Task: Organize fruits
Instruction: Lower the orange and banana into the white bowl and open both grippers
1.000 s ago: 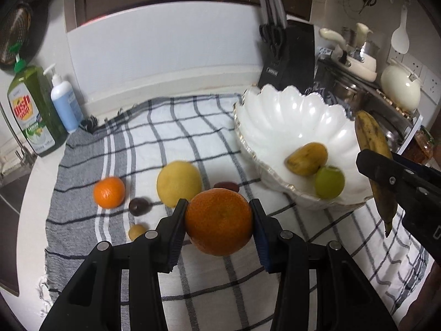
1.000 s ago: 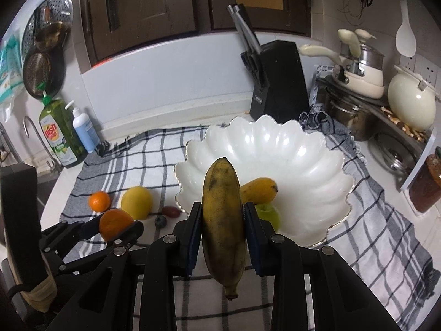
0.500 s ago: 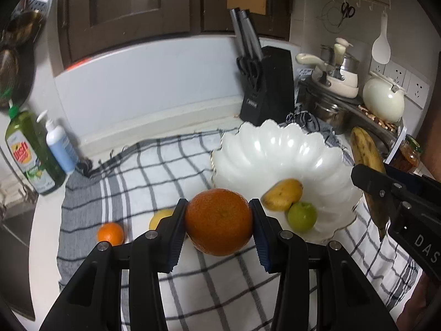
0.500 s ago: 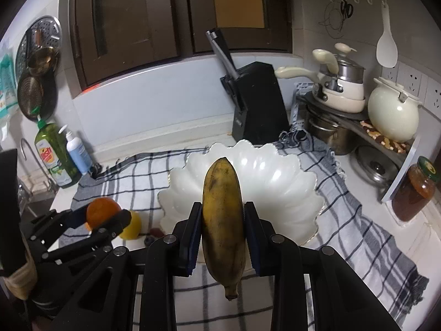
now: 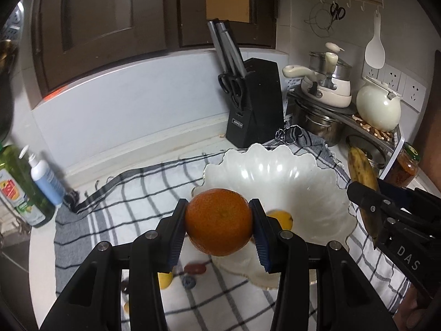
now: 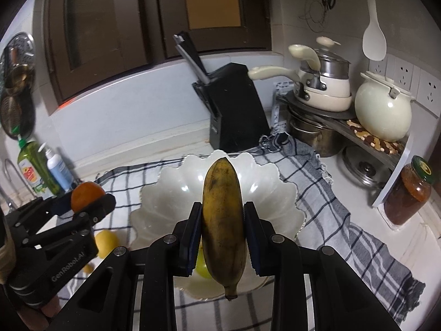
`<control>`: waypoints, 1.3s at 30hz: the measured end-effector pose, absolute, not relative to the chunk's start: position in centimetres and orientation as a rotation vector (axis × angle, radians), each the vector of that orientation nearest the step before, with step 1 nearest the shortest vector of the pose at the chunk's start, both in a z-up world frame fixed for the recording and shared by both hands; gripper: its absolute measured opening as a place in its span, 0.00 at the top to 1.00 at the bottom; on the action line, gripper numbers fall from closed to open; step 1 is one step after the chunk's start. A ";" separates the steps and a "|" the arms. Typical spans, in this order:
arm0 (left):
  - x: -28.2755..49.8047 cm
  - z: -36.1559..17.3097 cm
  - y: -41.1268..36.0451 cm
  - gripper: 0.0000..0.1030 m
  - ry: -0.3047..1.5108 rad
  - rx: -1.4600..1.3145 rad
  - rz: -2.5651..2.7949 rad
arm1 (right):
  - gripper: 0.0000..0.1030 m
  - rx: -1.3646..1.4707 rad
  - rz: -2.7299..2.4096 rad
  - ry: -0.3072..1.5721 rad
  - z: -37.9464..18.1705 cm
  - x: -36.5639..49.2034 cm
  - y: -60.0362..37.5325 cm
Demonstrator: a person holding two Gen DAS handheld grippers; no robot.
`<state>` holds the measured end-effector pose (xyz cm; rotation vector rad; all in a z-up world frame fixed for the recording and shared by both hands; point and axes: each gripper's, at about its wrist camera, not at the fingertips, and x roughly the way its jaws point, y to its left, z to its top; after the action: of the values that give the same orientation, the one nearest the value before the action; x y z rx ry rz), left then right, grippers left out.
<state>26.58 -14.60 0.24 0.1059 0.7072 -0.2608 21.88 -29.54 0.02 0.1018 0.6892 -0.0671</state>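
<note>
1. Both grippers raised since a second ago; scalloped white bowl (image 5: 303,193) now lower in both views, small fruits on the checked cloth (image 5: 132,193) mostly hidden.
2. Left gripper (image 5: 219,227) clamped on orange (image 5: 219,222), held above bowl's near-left rim.
3. Right gripper (image 6: 222,237) clamped on banana (image 6: 223,220); long axis upright, stem end down, over bowl.
4. Right wrist only: green fruit (image 6: 202,267) in bowl. Left wrist only: mango (image 5: 281,218).
</note>
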 end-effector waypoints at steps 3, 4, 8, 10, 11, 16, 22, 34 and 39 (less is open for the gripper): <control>28.2 -0.4 -15.4 0.57 0.727 0.109 -0.274 | 0.70 0.109 -0.092 0.702 -0.7 23.1 -30.4; 28.7 -0.6 -15.7 0.57 0.729 0.116 -0.269 | 0.70 0.113 -0.100 0.707 -1.0 23.4 -30.7; 30.3 -1.6 -16.5 0.57 0.749 0.105 -0.266 | 0.70 0.136 -0.135 0.737 -2.6 25.2 -32.2; 31.2 -2.1 -17.0 0.57 0.755 0.099 -0.263 | 0.70 0.145 -0.150 0.757 -3.5 26.1 -32.9; 31.7 -2.5 -17.3 0.57 0.755 0.104 -0.256 | 0.70 0.150 -0.156 0.766 -4.0 26.5 -33.1; 33.3 -4.4 -18.1 0.57 0.774 0.116 -0.245 | 0.70 0.154 -0.197 0.799 -5.9 28.0 -34.5; 34.2 -6.5 -19.0 0.57 0.799 0.121 -0.238 | 0.70 0.167 -0.223 0.833 -8.0 28.9 -35.7; 34.9 -9.5 -20.0 0.40 0.875 0.169 -0.231 | 0.69 0.162 -0.231 0.872 -10.2 29.4 -35.8; 34.1 -9.0 -19.8 0.25 0.846 0.172 -0.224 | 0.35 0.129 -0.255 0.818 -8.8 28.5 -35.4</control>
<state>34.14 -19.81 -8.97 0.1716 0.8458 -0.2239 28.45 -35.44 -8.80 0.1291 0.8182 -0.2545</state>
